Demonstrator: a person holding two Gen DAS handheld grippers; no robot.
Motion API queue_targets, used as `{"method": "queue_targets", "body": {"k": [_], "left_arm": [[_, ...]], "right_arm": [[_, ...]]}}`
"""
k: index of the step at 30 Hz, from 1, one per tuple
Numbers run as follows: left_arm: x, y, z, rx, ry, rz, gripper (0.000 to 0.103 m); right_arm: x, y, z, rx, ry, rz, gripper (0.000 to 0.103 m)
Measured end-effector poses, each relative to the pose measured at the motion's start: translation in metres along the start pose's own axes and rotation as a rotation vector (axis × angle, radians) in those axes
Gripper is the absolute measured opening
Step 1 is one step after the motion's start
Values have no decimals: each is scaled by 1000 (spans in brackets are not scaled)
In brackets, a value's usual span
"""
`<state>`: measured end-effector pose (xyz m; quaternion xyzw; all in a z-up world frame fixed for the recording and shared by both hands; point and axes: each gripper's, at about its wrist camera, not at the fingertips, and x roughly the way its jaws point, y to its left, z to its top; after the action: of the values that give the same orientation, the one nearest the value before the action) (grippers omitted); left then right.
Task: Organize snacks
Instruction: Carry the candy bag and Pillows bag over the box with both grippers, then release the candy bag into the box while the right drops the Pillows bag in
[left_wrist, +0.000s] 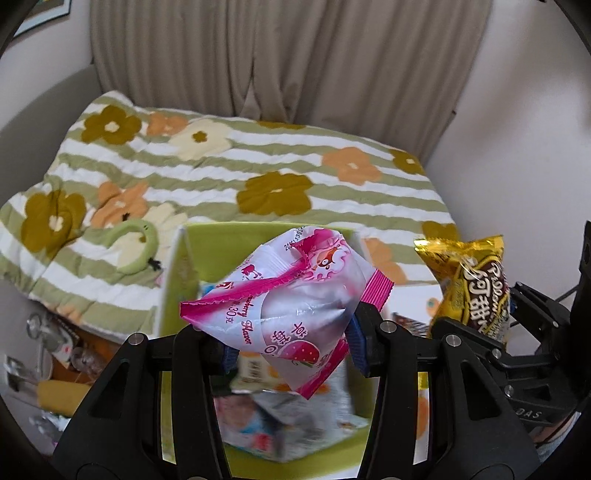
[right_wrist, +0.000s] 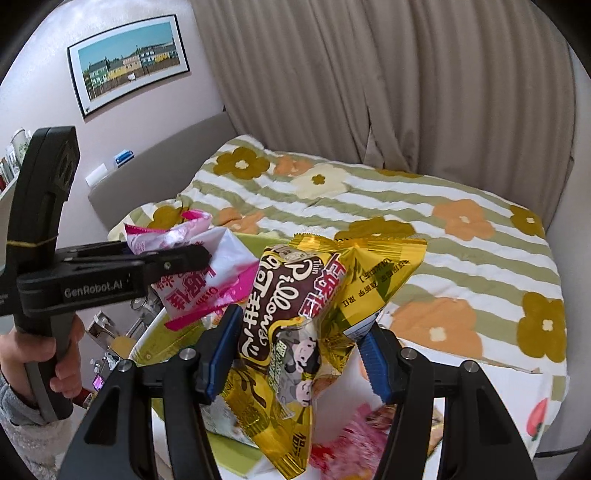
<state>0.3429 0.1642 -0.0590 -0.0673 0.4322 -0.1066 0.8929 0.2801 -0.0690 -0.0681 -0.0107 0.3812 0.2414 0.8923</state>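
Observation:
My left gripper (left_wrist: 293, 343) is shut on a pink-and-white strawberry snack packet (left_wrist: 291, 295), held above a green-lined storage box (left_wrist: 177, 273) that has several snack packs inside. My right gripper (right_wrist: 299, 354) is shut on a gold-and-brown Pillows snack bag (right_wrist: 306, 317), also held in the air near the box (right_wrist: 255, 238). In the left wrist view the gold bag (left_wrist: 469, 280) and the right gripper (left_wrist: 480, 317) show at the right. In the right wrist view the left gripper (right_wrist: 199, 254) with the pink packet (right_wrist: 207, 269) shows at the left, held by a hand (right_wrist: 33, 354).
Behind the box lies a bed with a green-striped flowered quilt (left_wrist: 258, 173) and a green plush toy (left_wrist: 136, 243). Beige curtains (right_wrist: 388, 81) hang behind, and a framed picture (right_wrist: 129, 59) is on the wall. Cluttered items (left_wrist: 48, 343) sit low at the left. More snack packs (right_wrist: 369, 428) lie at the lower right.

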Motion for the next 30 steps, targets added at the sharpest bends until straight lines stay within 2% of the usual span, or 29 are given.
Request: {"method": "queue_targets", "body": {"k": [4, 10, 12, 14, 16, 21, 30], "left_arm": [[36, 32, 13, -3, 54, -22, 43], [80, 57, 26, 7, 111, -65, 44], [88, 61, 26, 18, 118, -47, 55], [89, 65, 24, 34, 102, -13, 102], [85, 69, 20, 41, 73, -16, 103], [73, 80, 2, 29, 76, -24, 103], [55, 82, -27, 44, 58, 32, 103]], "right_arm": [[25, 10, 4, 15, 25, -20, 56], [52, 17, 3, 54, 50, -69, 56], [57, 19, 1, 69, 55, -83, 56], [61, 21, -1, 82, 60, -93, 56], [63, 24, -2, 86, 66, -104, 56], [67, 27, -10, 81, 83, -145, 56], [75, 27, -11, 49, 114, -169, 57]]}}
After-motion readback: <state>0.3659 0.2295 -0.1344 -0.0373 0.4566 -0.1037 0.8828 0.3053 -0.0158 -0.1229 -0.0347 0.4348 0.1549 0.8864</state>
